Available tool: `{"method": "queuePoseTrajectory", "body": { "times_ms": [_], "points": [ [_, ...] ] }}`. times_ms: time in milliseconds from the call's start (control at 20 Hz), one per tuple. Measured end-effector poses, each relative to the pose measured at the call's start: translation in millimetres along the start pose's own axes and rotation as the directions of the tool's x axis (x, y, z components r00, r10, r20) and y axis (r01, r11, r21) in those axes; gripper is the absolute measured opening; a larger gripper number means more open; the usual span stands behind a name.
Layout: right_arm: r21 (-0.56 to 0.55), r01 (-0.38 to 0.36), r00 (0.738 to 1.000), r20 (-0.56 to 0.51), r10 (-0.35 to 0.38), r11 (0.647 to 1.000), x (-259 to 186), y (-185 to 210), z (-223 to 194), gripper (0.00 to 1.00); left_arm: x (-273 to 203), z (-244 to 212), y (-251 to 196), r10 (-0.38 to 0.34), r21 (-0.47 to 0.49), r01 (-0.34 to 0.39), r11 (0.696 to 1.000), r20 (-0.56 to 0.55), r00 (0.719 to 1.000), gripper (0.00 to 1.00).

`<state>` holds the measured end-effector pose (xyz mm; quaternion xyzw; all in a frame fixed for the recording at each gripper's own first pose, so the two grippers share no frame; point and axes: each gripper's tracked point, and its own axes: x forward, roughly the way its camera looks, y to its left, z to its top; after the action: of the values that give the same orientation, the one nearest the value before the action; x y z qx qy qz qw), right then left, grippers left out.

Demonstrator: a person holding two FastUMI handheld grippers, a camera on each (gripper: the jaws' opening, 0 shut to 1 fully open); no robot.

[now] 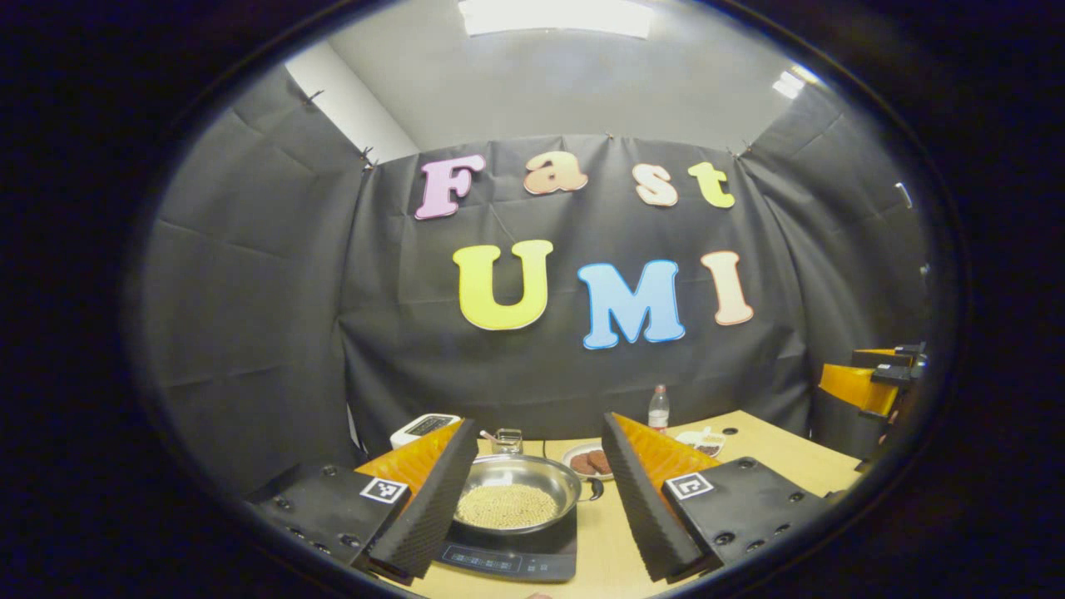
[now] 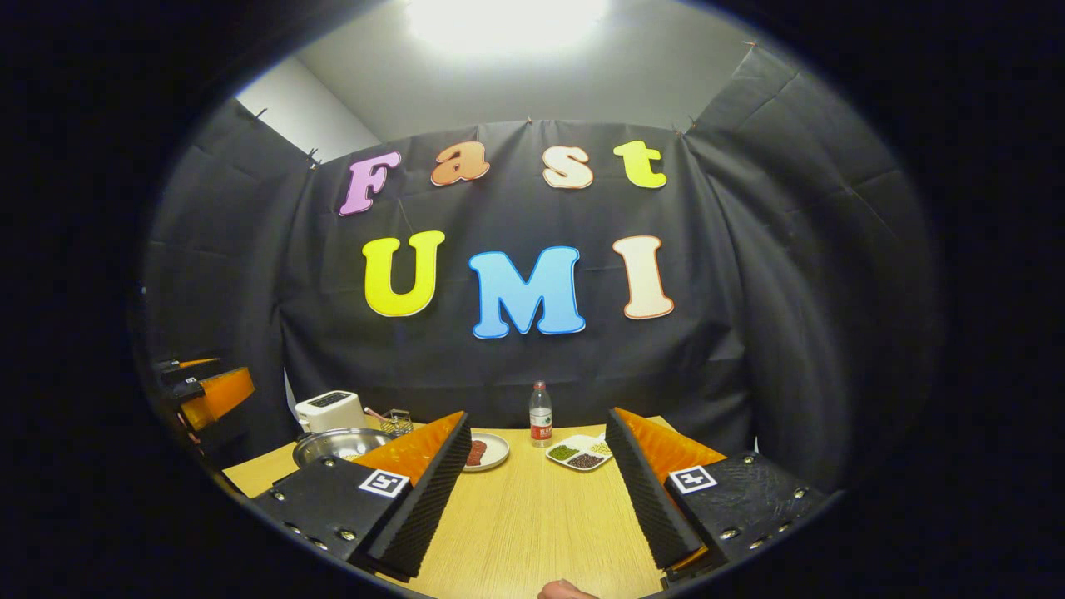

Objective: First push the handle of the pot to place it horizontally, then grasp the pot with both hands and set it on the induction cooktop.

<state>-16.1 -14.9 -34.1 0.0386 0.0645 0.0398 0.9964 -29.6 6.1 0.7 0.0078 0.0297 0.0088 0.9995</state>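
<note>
Seeing the pot (image 1: 517, 492) sitting on the cooktop (image 1: 514, 556) dead ahead between my spread left gripper (image 1: 532, 507) fingers, short handle pointing right; right gripper (image 2: 539, 499), also spread and empty, has it well off to its left, so left's nearer.

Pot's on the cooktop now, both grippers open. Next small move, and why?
Probably none beyond easing both grippers back: the pot already sits on the cooktop, and the left gripper and right gripper are open, holding nothing.
</note>
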Motion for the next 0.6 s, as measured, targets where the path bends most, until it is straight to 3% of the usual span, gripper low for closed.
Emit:
{"method": "queuePoseTrajectory", "body": {
  "times_ms": [100,150,600],
  "points": [
    [0.006,-0.020,1.000,0.001,0.020,1.000,-3,9,2,0.98,-8,7,8,0.012,0.007,-0.012,1.000,0.015,1.000,0.94],
    [-0.005,-0.022,1.000,0.002,0.022,1.000,-5,9,2,0.98,-11,8,13,0.019,0.008,-0.019,1.000,0.023,1.000,0.97],
    [-0.013,-0.049,0.998,0.032,0.049,0.999,-8,30,18,0.98,-18,14,21,0.016,-0.029,-0.015,0.999,0.042,0.999,0.94]
  ]
}}
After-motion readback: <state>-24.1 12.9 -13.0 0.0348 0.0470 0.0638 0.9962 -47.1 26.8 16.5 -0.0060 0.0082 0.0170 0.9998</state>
